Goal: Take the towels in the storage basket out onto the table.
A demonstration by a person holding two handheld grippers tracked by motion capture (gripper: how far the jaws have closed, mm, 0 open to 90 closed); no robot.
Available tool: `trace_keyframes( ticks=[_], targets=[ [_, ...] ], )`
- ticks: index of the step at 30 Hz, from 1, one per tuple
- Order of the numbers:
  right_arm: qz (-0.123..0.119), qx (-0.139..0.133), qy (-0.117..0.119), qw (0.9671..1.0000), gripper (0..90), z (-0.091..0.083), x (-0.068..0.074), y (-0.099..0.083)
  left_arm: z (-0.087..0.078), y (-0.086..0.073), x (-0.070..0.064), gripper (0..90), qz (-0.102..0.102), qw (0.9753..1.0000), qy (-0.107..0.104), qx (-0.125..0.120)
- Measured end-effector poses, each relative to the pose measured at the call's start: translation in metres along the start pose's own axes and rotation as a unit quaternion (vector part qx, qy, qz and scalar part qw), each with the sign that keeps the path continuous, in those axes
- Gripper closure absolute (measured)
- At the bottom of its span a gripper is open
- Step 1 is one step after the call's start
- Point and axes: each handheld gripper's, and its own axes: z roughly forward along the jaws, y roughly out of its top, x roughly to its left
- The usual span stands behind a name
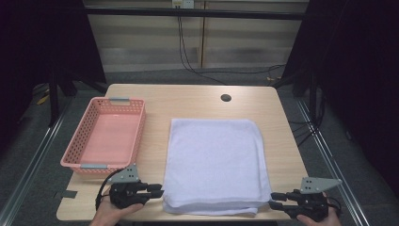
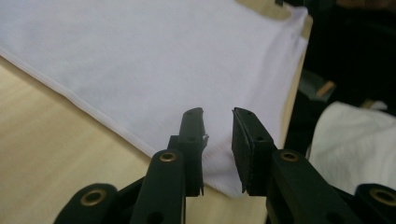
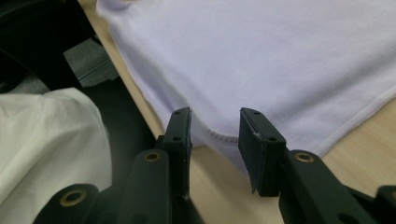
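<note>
One wooden surface (image 1: 155, 101) carries everything, with a single round dark hole (image 1: 226, 98) near its far edge.

One white towel (image 1: 216, 160) lies folded flat on the surface, right of centre, its near edge close to the surface's front edge. At that near edge the fold shows as stacked layers.

One pink basket (image 1: 136, 129) with perforated walls sits on the left part of the surface, well apart from the towel, with a grey handle at its far end and another at its near end.

There are two grippers, each held in a hand at the front of the surface. The left gripper (image 1: 159, 190) lies on its side at the towel's near left corner, its tips just beside the cloth edge. In the left gripper view (image 2: 218, 114) its jaws stand a moderate gap apart, the towel's corner lying between and beneath them; they grip nothing.

The right gripper (image 1: 274, 197) sits at the towel's near right corner, tips pointing left at the cloth. In the right gripper view (image 3: 215, 114) its jaws are likewise parted by a moderate gap, the towel's hemmed edge showing between them, nothing clamped. Whether the tips touch the cloth I cannot tell.
</note>
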Motion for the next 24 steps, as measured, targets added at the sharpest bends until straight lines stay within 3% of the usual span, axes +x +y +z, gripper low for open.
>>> trace_keyframes(
  ticks=[2,6,7,8,10,11,12,14,16,18,20,24],
  targets=[
    [0.005,-0.014,0.000,0.9999,63.9,0.002,-0.005,0.006,0.009,0.006,0.008,72.1,-0.007,0.9997,0.023,0.003],
    [0.024,-0.053,0.000,0.9983,62.0,0.007,-0.022,0.023,0.037,0.023,0.021,68.6,-0.004,0.9994,0.030,0.019],
    [0.025,-0.051,-0.001,0.9984,62.0,0.010,-0.026,0.027,0.044,0.027,0.024,68.2,-0.001,0.9989,0.038,0.026],
    [0.019,-0.040,-0.017,0.9989,61.8,0.014,-0.029,0.031,0.051,0.030,0.028,67.7,0.001,0.9987,0.039,0.033],
    [0.032,-0.029,-0.028,0.9987,56.3,0.026,-0.041,0.038,0.066,0.035,0.037,66.8,0.000,0.9974,0.049,0.053],
    [0.030,-0.019,-0.048,0.9982,54.4,0.033,-0.048,0.040,0.073,0.037,0.042,66.8,0.003,0.9966,0.057,0.060],
    [0.030,-0.006,-0.067,0.9973,52.3,0.042,-0.056,0.042,0.080,0.039,0.048,66.6,-0.006,0.9960,0.058,0.067],
    [0.042,0.017,-0.083,0.9955,50.2,0.057,-0.071,0.045,0.092,0.041,0.057,65.9,-0.008,0.9940,0.077,0.077],
    [0.048,0.035,-0.097,0.9935,47.7,0.071,-0.084,0.047,0.099,0.041,0.065,65.6,-0.013,0.9932,0.082,0.082],
    [0.054,0.038,-0.109,0.9918,45.8,0.081,-0.093,0.050,0.099,0.040,0.068,69.2,-0.018,0.9939,0.080,0.075],
    [0.055,0.049,-0.121,0.9900,46.1,0.090,-0.099,0.050,0.098,0.039,0.065,70.2,-0.007,0.9933,0.085,0.078],
    [0.034,0.060,-0.133,0.9886,49.6,0.092,-0.092,0.047,0.093,0.034,0.058,72.6,-0.004,0.9931,0.082,0.084]
  ],
)
